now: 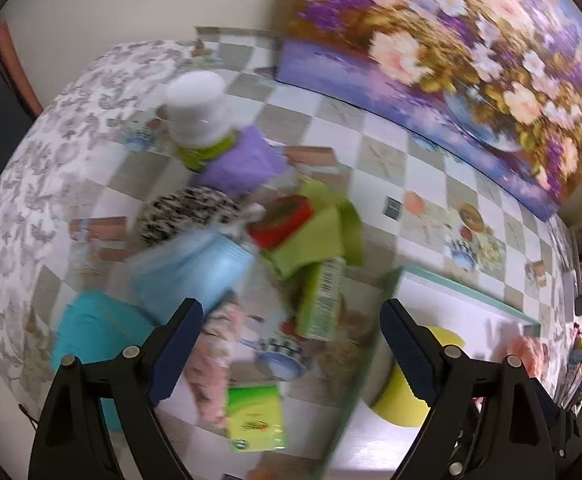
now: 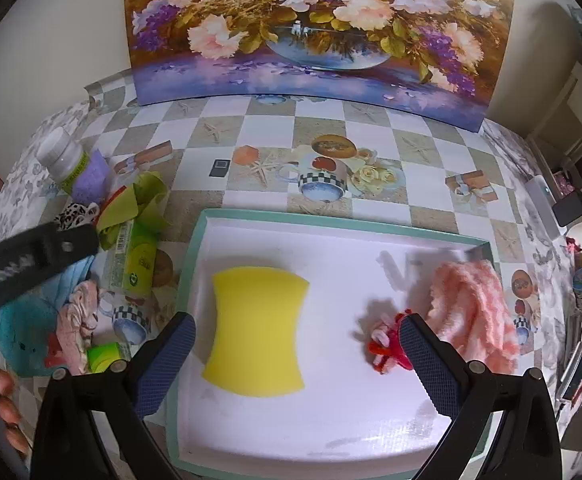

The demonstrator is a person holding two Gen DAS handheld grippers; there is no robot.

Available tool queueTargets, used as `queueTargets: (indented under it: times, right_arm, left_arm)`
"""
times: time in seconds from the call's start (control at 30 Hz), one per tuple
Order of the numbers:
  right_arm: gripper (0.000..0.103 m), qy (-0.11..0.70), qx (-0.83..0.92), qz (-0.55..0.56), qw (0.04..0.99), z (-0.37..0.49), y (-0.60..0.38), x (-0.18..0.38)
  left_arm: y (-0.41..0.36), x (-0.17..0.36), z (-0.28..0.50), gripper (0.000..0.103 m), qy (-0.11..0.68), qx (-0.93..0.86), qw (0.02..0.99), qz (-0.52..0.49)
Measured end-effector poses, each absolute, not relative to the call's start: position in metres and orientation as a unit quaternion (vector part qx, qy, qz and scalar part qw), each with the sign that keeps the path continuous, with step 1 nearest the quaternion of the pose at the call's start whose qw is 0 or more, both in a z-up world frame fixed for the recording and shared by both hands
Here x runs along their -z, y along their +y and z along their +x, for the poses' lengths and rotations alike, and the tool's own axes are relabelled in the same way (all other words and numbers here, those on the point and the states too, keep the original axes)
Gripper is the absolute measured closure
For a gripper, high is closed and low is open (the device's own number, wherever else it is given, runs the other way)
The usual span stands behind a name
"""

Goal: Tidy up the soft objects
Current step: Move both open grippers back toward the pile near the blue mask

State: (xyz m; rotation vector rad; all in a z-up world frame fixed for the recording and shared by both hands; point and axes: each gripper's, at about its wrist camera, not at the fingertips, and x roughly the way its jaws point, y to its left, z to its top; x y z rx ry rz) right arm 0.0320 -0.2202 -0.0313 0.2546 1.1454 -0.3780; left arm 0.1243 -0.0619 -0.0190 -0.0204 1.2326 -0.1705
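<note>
Yellow sponge (image 2: 257, 330) flat in white tray (image 2: 331, 216), between spread, empty jaws of right gripper (image 2: 297, 350), long axis near to far. Left gripper (image 1: 291, 344) likewise wide open, empty, above soft clutter left of tray: pink cloth (image 1: 211, 360) nearest, teal cloth (image 1: 99, 332) left, green cloth (image 1: 319, 228) farther.

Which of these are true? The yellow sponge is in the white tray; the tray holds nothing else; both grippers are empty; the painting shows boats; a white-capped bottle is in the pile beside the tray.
1. The yellow sponge lies in the white tray: true.
2. The tray holds nothing else: false, a pink fluffy cloth and a red-and-white yarn piece lie there too.
3. The left gripper and right gripper are empty: true, both open.
4. The painting shows boats: false, flowers.
5. A white-capped bottle is in the pile: true.
</note>
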Motion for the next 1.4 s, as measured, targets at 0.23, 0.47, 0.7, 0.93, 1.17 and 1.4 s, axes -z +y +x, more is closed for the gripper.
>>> queueTargets:
  times: [0.23, 0.47, 0.7, 0.93, 1.17, 1.4]
  right_arm:
    - [0.000, 0.534, 0.160, 0.128, 0.821, 0.048, -0.207, 0.034]
    - [0.000, 0.520, 0.123, 0.149, 0.832, 0.066, -0.186, 0.036]
    - [0.000, 0.509, 0.100, 0.150, 0.842, 0.081, -0.168, 0.040]
    - [0.008, 0.517, 0.087, 0.137, 0.840, 0.096, -0.156, 0.050]
    - [0.018, 0.524, 0.067, 0.127, 0.840, 0.108, -0.142, 0.053]
    - [0.028, 0.522, 0.028, 0.118, 0.844, 0.111, -0.117, 0.048]
  left_arm:
    - [-0.034, 0.015, 0.135, 0.013, 0.578, 0.077, 0.812, -0.015]
    - [-0.007, 0.013, 0.148, 0.013, 0.578, 0.066, 0.813, -0.009]
    - [0.031, 0.019, 0.166, 0.013, 0.582, 0.038, 0.812, -0.016]
    - [0.048, 0.033, 0.185, 0.013, 0.597, 0.042, 0.800, -0.037]
    - [0.043, 0.050, 0.193, 0.013, 0.615, 0.073, 0.785, -0.033]
    - [0.042, 0.055, 0.194, 0.013, 0.621, 0.079, 0.779, -0.018]
